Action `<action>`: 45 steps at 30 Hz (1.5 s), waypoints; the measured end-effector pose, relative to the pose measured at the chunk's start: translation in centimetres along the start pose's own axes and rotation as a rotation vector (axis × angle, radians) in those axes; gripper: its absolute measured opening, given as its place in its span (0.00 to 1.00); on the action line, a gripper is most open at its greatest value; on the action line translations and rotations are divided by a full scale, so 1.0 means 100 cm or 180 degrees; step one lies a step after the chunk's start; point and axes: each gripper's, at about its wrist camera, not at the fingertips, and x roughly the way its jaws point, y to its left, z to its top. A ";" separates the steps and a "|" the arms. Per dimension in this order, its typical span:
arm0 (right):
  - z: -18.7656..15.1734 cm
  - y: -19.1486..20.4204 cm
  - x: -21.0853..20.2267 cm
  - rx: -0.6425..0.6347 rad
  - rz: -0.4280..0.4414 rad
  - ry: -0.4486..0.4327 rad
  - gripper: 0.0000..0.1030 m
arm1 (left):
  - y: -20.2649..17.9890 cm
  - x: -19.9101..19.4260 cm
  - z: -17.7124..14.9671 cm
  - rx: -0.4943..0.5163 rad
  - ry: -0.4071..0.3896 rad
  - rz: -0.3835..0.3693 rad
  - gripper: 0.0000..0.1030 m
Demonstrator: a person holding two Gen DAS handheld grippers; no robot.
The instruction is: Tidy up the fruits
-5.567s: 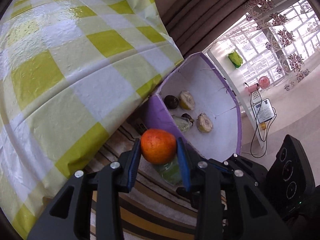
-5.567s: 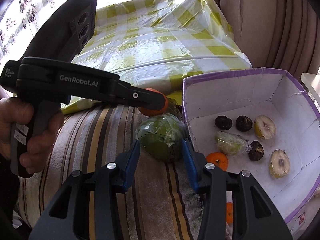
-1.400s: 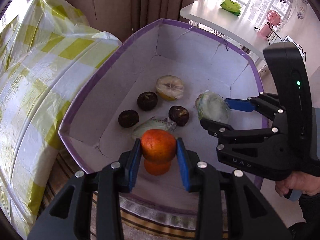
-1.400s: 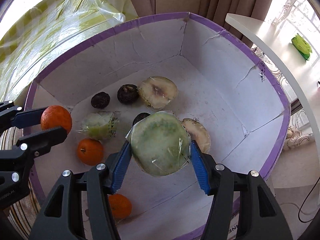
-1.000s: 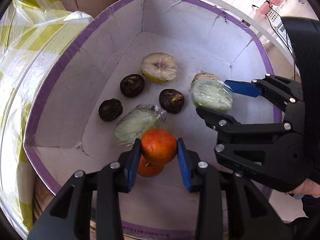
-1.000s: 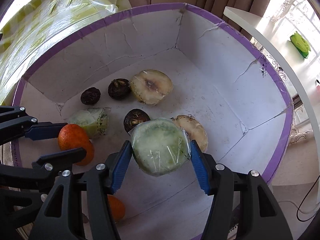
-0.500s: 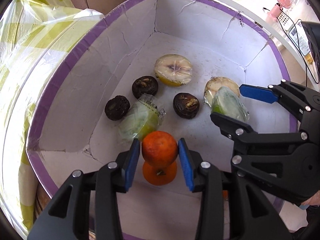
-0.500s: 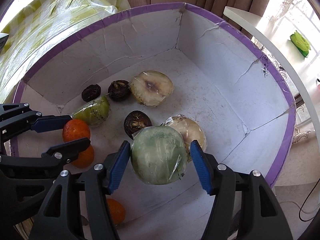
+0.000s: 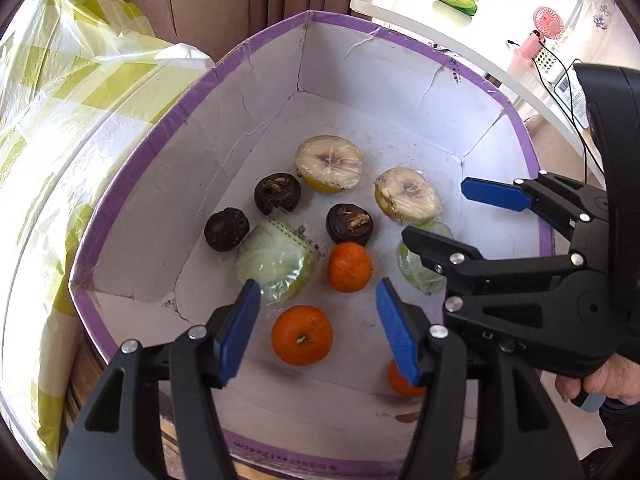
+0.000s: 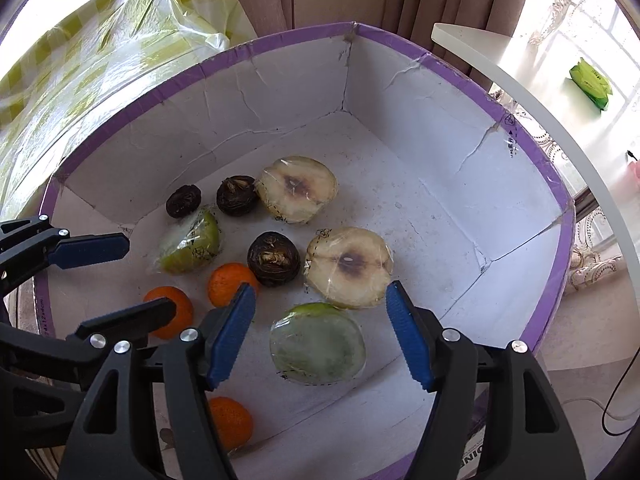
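Below the opening left tongs (image 9: 318, 330) lies an orange (image 9: 302, 335); below the opening right tongs (image 10: 320, 334), a wrapped green fruit (image 10: 318, 344).

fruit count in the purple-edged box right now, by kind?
Oranges: 3
Dark round fruits: 3
Wrapped pale cut halves: 2
Wrapped green pieces: 2
Total: 10

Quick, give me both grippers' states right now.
Left gripper: jaws opening, holding nothing; an orange lies loose in the box below.
Right gripper: jaws opening, holding nothing; the wrapped green fruit lies released between them.
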 end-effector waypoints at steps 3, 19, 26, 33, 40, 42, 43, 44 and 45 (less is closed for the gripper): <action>0.001 -0.008 -0.015 0.0122 -0.0112 -0.0177 0.87 | -0.001 -0.017 -0.006 -0.0042 -0.0167 0.0036 0.75; -0.007 -0.005 -0.061 0.0356 -0.0297 -0.0597 0.87 | 0.002 -0.083 -0.062 -0.0716 -0.1056 -0.0152 0.98; -0.007 -0.002 -0.065 0.0335 -0.0319 -0.0632 0.87 | 0.004 -0.096 -0.063 -0.0693 -0.1363 -0.0207 0.98; -0.008 -0.004 -0.064 0.0354 -0.0307 -0.0632 0.87 | 0.001 -0.096 -0.060 -0.0675 -0.1295 0.0111 0.98; -0.009 -0.006 -0.063 0.0382 -0.0294 -0.0631 0.87 | 0.007 -0.087 -0.059 -0.0735 -0.1169 0.0100 0.98; -0.009 -0.005 -0.063 0.0378 -0.0288 -0.0630 0.87 | 0.007 -0.086 -0.059 -0.0737 -0.1153 0.0099 0.98; -0.009 -0.005 -0.063 0.0375 -0.0287 -0.0631 0.87 | 0.007 -0.086 -0.059 -0.0738 -0.1146 0.0100 0.98; -0.009 -0.005 -0.063 0.0372 -0.0286 -0.0631 0.87 | 0.008 -0.085 -0.059 -0.0740 -0.1142 0.0100 0.98; -0.009 -0.005 -0.063 0.0372 -0.0286 -0.0631 0.87 | 0.008 -0.085 -0.058 -0.0744 -0.1136 0.0096 0.98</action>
